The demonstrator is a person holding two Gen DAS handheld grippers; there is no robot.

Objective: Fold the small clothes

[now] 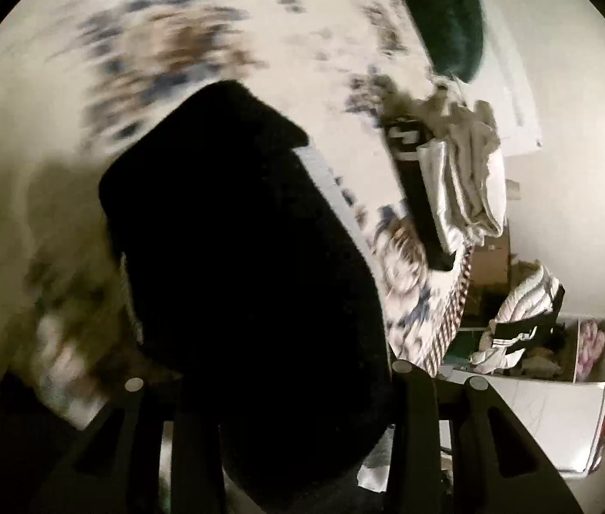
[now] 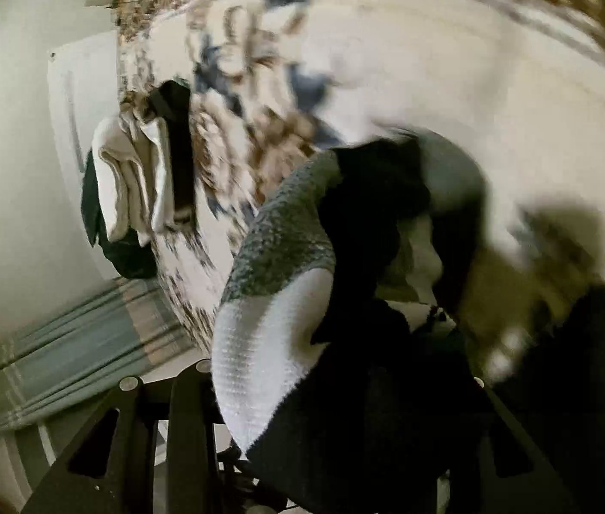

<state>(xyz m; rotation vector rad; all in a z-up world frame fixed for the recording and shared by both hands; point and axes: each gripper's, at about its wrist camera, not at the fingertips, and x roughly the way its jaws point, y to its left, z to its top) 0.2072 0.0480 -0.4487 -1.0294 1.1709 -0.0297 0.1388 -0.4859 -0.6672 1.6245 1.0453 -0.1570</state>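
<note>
Both grippers angled down: left gripper pinching black garment, right gripper pinching sock

Black angular left gripper and right gripper, triangular cut-outs, round grey screw heads at the pivots.

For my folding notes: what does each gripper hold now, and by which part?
Left gripper: a black knitted sock, by its near end. Right gripper: a black, grey and white knitted sock, near its white part.

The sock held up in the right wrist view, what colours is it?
The sock is grey at one end, white in the middle, and black elsewhere; the right wrist view shows it best.
</note>
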